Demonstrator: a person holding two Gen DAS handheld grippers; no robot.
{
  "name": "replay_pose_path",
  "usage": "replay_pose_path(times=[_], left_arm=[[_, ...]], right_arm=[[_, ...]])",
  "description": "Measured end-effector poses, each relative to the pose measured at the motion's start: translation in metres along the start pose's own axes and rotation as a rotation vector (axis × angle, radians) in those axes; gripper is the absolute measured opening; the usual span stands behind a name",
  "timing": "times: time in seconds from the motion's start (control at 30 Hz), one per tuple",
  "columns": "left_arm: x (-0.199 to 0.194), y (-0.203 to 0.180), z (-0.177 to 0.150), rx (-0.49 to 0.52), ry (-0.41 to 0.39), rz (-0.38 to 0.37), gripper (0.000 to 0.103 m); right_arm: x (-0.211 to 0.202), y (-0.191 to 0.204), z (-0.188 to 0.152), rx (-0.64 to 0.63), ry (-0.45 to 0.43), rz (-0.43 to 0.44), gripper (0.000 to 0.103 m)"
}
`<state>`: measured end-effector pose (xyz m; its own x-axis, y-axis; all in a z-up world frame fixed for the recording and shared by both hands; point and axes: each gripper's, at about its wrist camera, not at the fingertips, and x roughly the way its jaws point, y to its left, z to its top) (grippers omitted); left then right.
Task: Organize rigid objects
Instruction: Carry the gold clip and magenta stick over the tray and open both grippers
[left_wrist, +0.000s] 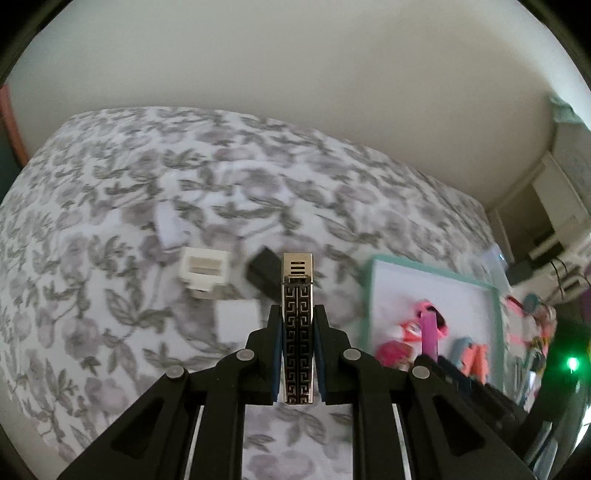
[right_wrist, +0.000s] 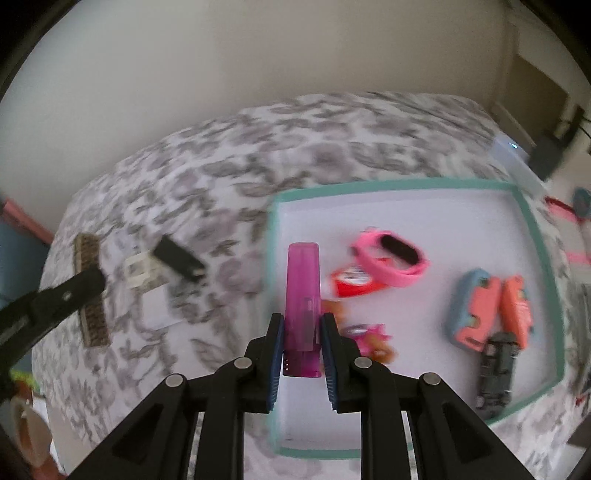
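Metal key-patterned lighter (left_wrist: 297, 325) and translucent purple lighter (right_wrist: 302, 306), both clamped.

Glossy patterned metal lighter (left_wrist: 297, 325), translucent purple plastic lighter (right_wrist: 302, 306), floral cloth bedspread (left_wrist: 110, 206)

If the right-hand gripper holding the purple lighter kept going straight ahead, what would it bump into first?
Probably the bare white floor of the teal-rimmed tray, just left of the pink band. The right gripper is above it; depth is unclear.

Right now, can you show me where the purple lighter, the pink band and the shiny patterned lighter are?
purple lighter (right_wrist: 302, 291): right wrist view, middle of its see-through body.
pink band (right_wrist: 397, 271): right wrist view, its pink front rim.
shiny patterned lighter (left_wrist: 297, 328): left wrist view, its patterned face.
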<state>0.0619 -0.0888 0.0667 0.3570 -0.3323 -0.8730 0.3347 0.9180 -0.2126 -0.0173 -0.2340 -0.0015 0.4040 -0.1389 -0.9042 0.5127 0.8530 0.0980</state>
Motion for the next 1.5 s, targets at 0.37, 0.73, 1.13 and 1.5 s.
replay_pose_path(times=[0.37, 0.73, 1.13, 1.5], left_arm=[[0.027, -0.075, -0.031, 0.179, 0.152, -0.146, 0.016], [0.053, -0.101, -0.053, 0.269, 0.264, -0.148, 0.016], [0.051, -0.097, -0.049, 0.254, 0.242, -0.132, 0.018], [0.043, -0.064, -0.029, 0.128, 0.138, -0.018, 0.055]], right_arm=[[0.000, -0.080, 0.004, 0.151, 0.049, -0.128, 0.021], [0.015, -0.091, -0.003, 0.149, 0.124, -0.103, 0.021], [0.016, -0.088, -0.003, 0.163, 0.128, -0.097, 0.022], [0.011, -0.072, 0.001, 0.105, 0.080, -0.097, 0.022]])
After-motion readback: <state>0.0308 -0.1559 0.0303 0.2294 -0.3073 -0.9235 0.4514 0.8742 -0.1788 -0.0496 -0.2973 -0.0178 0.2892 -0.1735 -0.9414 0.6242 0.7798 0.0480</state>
